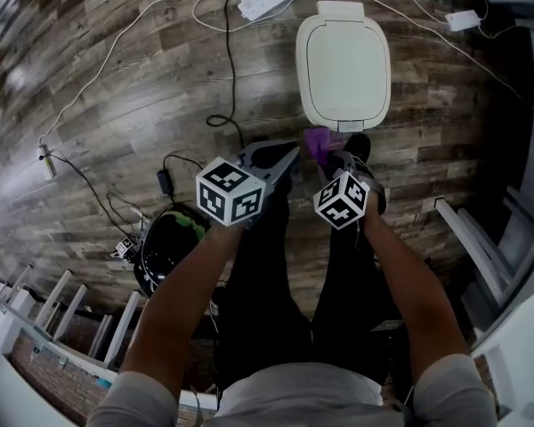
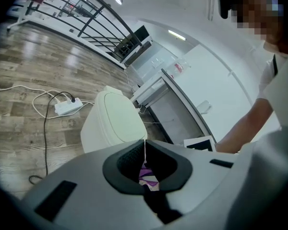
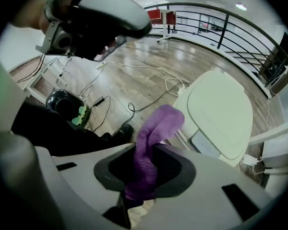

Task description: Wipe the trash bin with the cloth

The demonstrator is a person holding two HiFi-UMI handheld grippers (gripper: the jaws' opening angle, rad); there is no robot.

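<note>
trash bin (image 1: 343, 65): rigid, smooth, lid down.
cloth (image 3: 159, 121): soft, limp, light; bunched just short of trash bin front.
right gripper (image 3: 149, 157): clamped on cloth's lower end.
left gripper (image 2: 145, 145): closed, seemingly empty.

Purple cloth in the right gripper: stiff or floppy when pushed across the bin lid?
Probably floppy: the purple cloth bends over above the right gripper, whose jaws are shut on it. Its nubby weave looks grippy, so on the smooth lid of the trash bin it may bunch rather than slide.
</note>
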